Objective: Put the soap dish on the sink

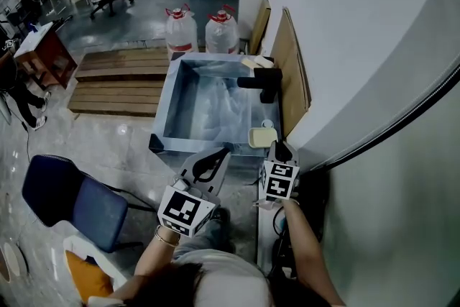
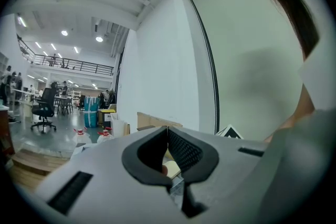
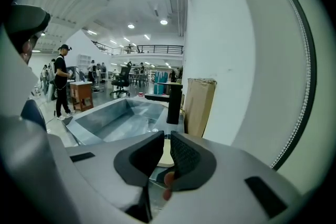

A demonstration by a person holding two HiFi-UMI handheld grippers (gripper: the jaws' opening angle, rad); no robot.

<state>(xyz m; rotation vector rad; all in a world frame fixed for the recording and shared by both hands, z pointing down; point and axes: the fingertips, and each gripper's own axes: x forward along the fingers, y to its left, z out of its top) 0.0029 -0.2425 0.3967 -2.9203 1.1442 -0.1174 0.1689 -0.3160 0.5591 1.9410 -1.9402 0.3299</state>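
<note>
A: How far along does it look?

B: Near the end, I'd judge. The soap dish (image 1: pixel 262 136) lies flat on the right-hand ledge of the sink (image 1: pixel 164 108), on the near side of the black faucet (image 1: pixel 262 83). So the placing looks done.

A: And the right tool (image 1: pixel 279 149)?

B: Its tip is just at the dish's near edge. In the right gripper view the jaws stand a narrow slit apart, and the pale dish shows through the slit. I read that as let go, not clamped. All that looks left is to draw back.

A: The left tool (image 1: pixel 219 154)?

B: Clenched on nothing, jaw tips touching, held over the sink's near rim.

A: The surface?

B: Bare grey metal. The basin's bottom shines; wet or lined, I can't tell. A second pale block (image 1: pixel 257 62) sits at the far corner behind the faucet.

A: The room?

B: An open hall with a glossy grey floor (image 1: pixel 108 140) — two water jugs (image 1: pixel 181 29) and a wooden pallet (image 1: pixel 118 79) lie beyond the sink. Cardboard (image 1: pixel 289 68) leans on the white wall (image 1: pixel 345 11), and a blue chair (image 1: pixel 68 198) stands at the left.
</note>
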